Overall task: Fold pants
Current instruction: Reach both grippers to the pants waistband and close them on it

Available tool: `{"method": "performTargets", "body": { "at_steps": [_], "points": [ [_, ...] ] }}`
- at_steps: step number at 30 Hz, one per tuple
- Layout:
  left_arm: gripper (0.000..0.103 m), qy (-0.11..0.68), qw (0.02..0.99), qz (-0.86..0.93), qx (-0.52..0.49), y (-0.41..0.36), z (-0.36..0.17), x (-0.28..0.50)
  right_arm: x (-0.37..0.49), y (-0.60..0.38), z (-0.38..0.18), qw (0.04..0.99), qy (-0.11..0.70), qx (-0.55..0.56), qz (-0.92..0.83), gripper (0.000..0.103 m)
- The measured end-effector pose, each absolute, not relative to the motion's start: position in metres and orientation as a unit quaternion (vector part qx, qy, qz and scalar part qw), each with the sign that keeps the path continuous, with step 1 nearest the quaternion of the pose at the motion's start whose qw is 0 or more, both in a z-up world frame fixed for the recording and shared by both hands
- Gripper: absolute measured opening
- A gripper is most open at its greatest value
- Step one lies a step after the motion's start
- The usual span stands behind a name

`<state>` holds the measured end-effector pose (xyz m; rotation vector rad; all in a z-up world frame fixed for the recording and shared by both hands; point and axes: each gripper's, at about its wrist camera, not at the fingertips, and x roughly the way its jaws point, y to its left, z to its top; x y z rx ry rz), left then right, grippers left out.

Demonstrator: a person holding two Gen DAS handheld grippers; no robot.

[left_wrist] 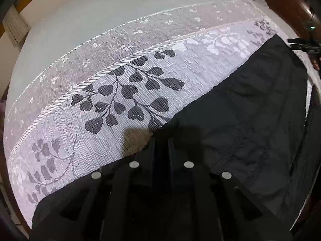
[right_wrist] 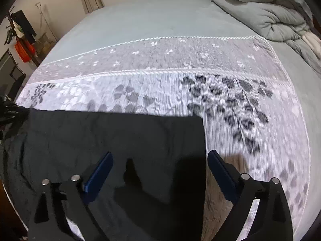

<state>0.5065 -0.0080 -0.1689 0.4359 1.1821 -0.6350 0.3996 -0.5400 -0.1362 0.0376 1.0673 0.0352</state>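
Left tongs (left_wrist: 161, 140) tips lost in shadow against the dark pants (left_wrist: 250, 110); closure not discernible. Pants cut off at the lower and right edges in the left wrist view. Leaf-patterned cover (right_wrist: 230, 100) motion-blurred. Hanging items (right_wrist: 22, 38) at far left too small to identify.

- The bed (right_wrist: 152, 14) carries a pale grey-green sheet.
- A white and grey leaf-patterned cloth (right_wrist: 230, 100) with corded edging lies flat across it.
- Black pants (right_wrist: 112, 132) lie spread on that cloth.
- A rumpled grey comforter (right_wrist: 266, 10) sits heaped at the bed's far right corner.
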Motion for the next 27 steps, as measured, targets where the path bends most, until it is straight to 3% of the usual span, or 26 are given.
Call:
{"method": "performTargets", "body": {
  "at_steps": [5, 12, 17, 19, 27],
  "points": [
    [0.009, 0.541, 0.764, -0.296, 0.190, -0.008, -0.169, 0.506, 0.427, -0.548, -0.147, 0.851, 0.525, 0.012, 0.001, 0.079],
    [0.009, 0.544, 0.763, -0.294, 0.186, -0.008, -0.170, 0.507, 0.450, -0.568, -0.166, 0.840, 0.541, 0.029, -0.033, 0.078],
    [0.009, 0.547, 0.762, -0.289, 0.191, -0.010, -0.168, 0.507, 0.451, -0.564, -0.166, 0.848, 0.528, 0.030, -0.020, 0.031],
    [0.009, 0.547, 0.764, -0.287, 0.190, -0.010, -0.167, 0.507, 0.445, -0.550, -0.161, 0.853, 0.522, -0.013, -0.012, 0.025],
    [0.008, 0.524, 0.787, -0.279, 0.169, -0.004, -0.143, 0.488, 0.389, -0.519, -0.089, 0.906, 0.421, -0.043, 0.007, 0.022]
  ]
}}
